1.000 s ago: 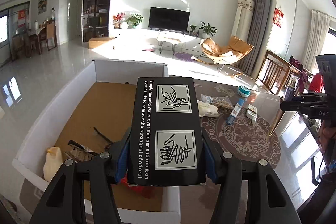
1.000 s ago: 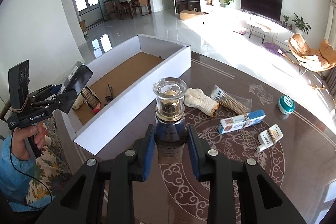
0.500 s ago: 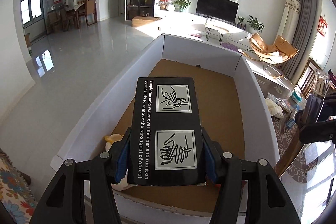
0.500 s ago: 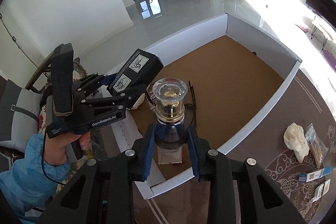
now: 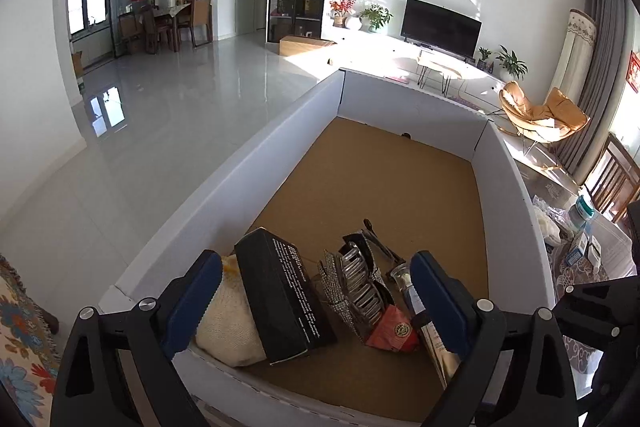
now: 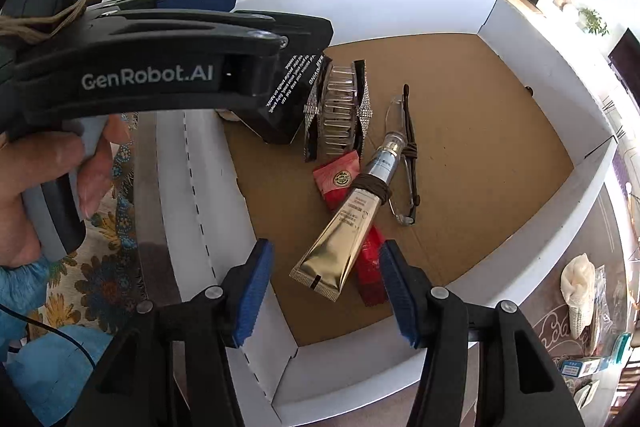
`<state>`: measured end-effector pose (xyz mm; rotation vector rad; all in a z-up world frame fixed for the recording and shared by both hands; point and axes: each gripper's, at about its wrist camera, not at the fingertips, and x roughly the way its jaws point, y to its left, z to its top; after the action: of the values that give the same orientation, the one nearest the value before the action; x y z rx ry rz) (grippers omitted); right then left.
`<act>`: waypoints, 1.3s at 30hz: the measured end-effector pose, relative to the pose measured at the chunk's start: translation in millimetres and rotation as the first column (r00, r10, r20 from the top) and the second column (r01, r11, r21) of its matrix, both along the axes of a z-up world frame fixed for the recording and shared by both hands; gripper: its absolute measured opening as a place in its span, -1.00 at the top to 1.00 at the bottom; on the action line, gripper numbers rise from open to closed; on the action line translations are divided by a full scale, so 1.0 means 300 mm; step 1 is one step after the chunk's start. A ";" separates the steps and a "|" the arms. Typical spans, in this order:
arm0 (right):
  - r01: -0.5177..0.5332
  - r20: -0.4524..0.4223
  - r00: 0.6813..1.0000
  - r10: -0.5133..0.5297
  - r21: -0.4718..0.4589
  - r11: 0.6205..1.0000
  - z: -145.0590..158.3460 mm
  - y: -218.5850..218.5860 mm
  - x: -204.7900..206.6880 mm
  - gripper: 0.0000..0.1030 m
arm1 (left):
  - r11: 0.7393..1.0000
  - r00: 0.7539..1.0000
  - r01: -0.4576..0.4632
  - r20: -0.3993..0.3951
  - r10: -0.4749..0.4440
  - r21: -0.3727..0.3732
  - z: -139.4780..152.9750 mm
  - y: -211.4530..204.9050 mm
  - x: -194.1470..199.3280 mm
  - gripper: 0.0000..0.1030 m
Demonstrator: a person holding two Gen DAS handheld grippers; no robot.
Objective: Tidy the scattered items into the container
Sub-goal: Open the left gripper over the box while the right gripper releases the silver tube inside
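The white cardboard box [image 5: 400, 103] with a brown floor is the container; its wall also shows in the right wrist view [image 6: 556, 67]. In it lie a black soap box [image 5: 284, 295], a cream knitted item [image 5: 228, 323], a rhinestone hair clip [image 5: 356, 291], a red sachet [image 5: 390, 327], glasses [image 6: 404, 155] and a gold tube [image 6: 348, 223]. My left gripper [image 5: 316, 299] is open above the black box [image 6: 292, 95]. My right gripper [image 6: 324, 295] is open and empty above the gold tube. No glass bottle shows.
On the dark patterned table right of the box lie a white glove [image 6: 578, 287], a plastic bag of sticks [image 6: 600, 287], a teal-lidded jar [image 5: 582, 213] and small boxes [image 5: 580, 253]. A floral cushion [image 5: 20, 327] lies left of the box.
My left gripper has opened and the black box now lies in the container. My right gripper has opened and no longer holds the glass bottle; the bottle is out of view.
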<state>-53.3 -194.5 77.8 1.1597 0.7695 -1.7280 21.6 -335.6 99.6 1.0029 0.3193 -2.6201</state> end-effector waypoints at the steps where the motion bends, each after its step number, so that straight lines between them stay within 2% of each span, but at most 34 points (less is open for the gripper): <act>1: -0.005 0.002 1.000 0.005 -0.001 1.000 -0.001 0.001 -0.004 -0.09 | 1.000 1.000 0.002 0.002 -0.002 -0.001 -0.002 0.003 0.000 -0.87; 4: -0.034 -0.025 0.999 0.034 -0.001 0.999 -0.001 -0.003 0.002 -0.10 | 1.000 1.000 0.007 0.026 -0.007 -0.009 -0.020 0.010 -0.016 -0.87; 6: -0.003 -0.001 1.000 0.003 -0.007 1.000 -0.004 -0.005 -0.011 -0.11 | 1.000 1.000 0.009 0.016 -0.009 -0.016 -0.021 0.009 -0.034 -0.87; 8: 0.033 0.038 0.999 -0.033 -0.013 0.999 -0.017 0.001 -0.033 -0.11 | 1.000 1.000 0.006 -0.005 -0.006 -0.028 -0.010 0.006 -0.048 -0.87; 10: 0.024 0.040 0.999 -0.023 -0.012 1.000 -0.020 -0.001 -0.033 -0.11 | 1.000 0.999 0.016 -0.038 -0.017 -0.022 0.000 0.003 -0.065 -0.87; 13: -0.020 0.045 0.999 0.020 0.003 1.000 -0.021 -0.013 -0.019 -0.09 | 0.999 0.994 0.037 -0.107 -0.034 0.025 0.016 -0.010 -0.087 -0.87; 14: -0.027 0.063 0.998 0.027 -0.001 1.000 -0.021 -0.013 -0.018 0.01 | 0.998 0.992 0.044 -0.119 -0.038 0.047 0.020 -0.016 -0.097 -0.87; 16: -0.049 0.104 0.993 0.052 -0.026 0.998 -0.015 -0.007 -0.010 0.16 | 0.995 0.995 0.055 -0.089 -0.048 0.077 0.015 -0.023 -0.125 -0.87; 19: -0.085 0.067 0.994 0.086 -0.019 0.996 0.001 -0.007 0.033 0.29 | 0.991 0.996 0.090 -0.027 -0.088 0.101 0.000 -0.014 -0.165 -0.87; 21: -0.090 0.077 0.993 0.091 -0.017 0.996 0.003 -0.007 0.032 0.34 | 0.991 0.993 0.117 0.016 -0.119 0.071 -0.001 0.013 -0.188 -0.87; 24: -0.088 0.095 0.991 0.089 -0.017 0.996 0.006 -0.010 0.045 0.38 | 0.983 0.980 0.180 0.093 -0.177 -0.032 -0.004 0.079 -0.213 -0.87; 26: -0.111 0.107 0.988 0.111 -0.008 0.994 0.006 -0.009 0.062 0.38 | 0.979 0.968 0.198 0.168 -0.188 -0.050 -0.020 0.104 -0.220 -0.86; 29: -0.149 0.102 0.984 0.148 0.010 0.989 0.002 -0.007 0.092 0.38 | 0.982 0.963 0.189 0.197 -0.184 -0.008 -0.030 0.093 -0.194 -0.86; 33: -0.191 0.127 0.974 0.186 0.032 0.981 0.007 0.001 0.125 0.36 | 0.982 0.975 0.149 0.149 -0.165 0.114 -0.028 0.040 -0.124 -0.87; 36: -0.211 0.110 0.972 0.206 0.033 0.977 0.049 0.035 0.120 0.22 | 0.979 0.991 0.111 0.057 -0.123 0.171 -0.005 0.002 -0.073 -0.87; 37: -0.198 0.113 0.974 0.195 0.015 0.980 0.075 0.061 0.105 -0.08 | 0.981 0.994 0.086 0.044 -0.095 0.176 0.008 -0.005 -0.060 -0.87; 38: -0.182 0.120 0.976 0.183 -0.013 0.983 0.108 0.099 0.086 -0.53 | 0.982 0.997 0.065 0.032 -0.071 0.178 0.025 -0.008 -0.048 -0.87; 39: -0.165 0.121 0.978 0.170 -0.048 0.985 0.145 0.145 0.063 -0.74 | 0.982 0.998 0.054 0.013 -0.057 0.180 0.049 -0.004 -0.034 -0.87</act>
<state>-34.5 -150.9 121.2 1.1327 0.7330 -1.5100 11.3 -336.7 114.2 1.1069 0.5394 -2.6683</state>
